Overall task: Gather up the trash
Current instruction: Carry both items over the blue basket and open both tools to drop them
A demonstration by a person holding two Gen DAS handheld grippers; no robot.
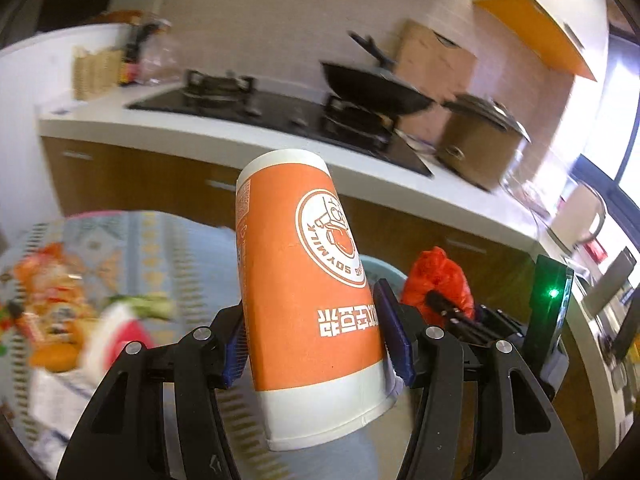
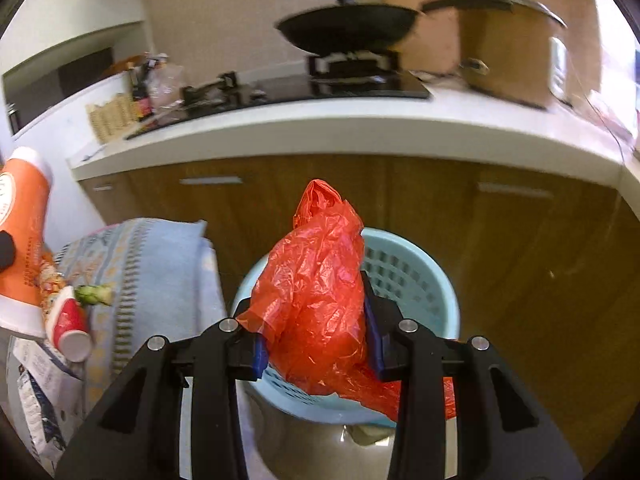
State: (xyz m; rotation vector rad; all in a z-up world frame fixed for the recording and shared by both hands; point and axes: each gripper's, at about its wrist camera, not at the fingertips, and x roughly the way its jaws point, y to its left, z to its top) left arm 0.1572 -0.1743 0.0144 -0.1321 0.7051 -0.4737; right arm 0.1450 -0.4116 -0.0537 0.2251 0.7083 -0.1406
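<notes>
My left gripper [image 1: 316,336] is shut on an orange and white soymilk paper cup [image 1: 304,276], held upside down and tilted above the table. The cup also shows at the left edge of the right wrist view [image 2: 20,236]. My right gripper [image 2: 316,332] is shut on a crumpled red plastic bag [image 2: 316,292], held over a light blue plastic basket [image 2: 416,276] on the floor. The bag and the right gripper show in the left wrist view [image 1: 440,280]. A small red cup [image 2: 68,324] and green vegetable scraps [image 2: 94,295] lie on the table.
A table with a patterned blue cloth [image 2: 160,264] stands left of the basket, holding snack wrappers [image 1: 52,312] and printed packets [image 2: 36,392]. Behind is a white kitchen counter [image 2: 360,128] with a gas hob, a black wok [image 2: 348,28], a brown pot [image 2: 508,48] and wooden cabinets below.
</notes>
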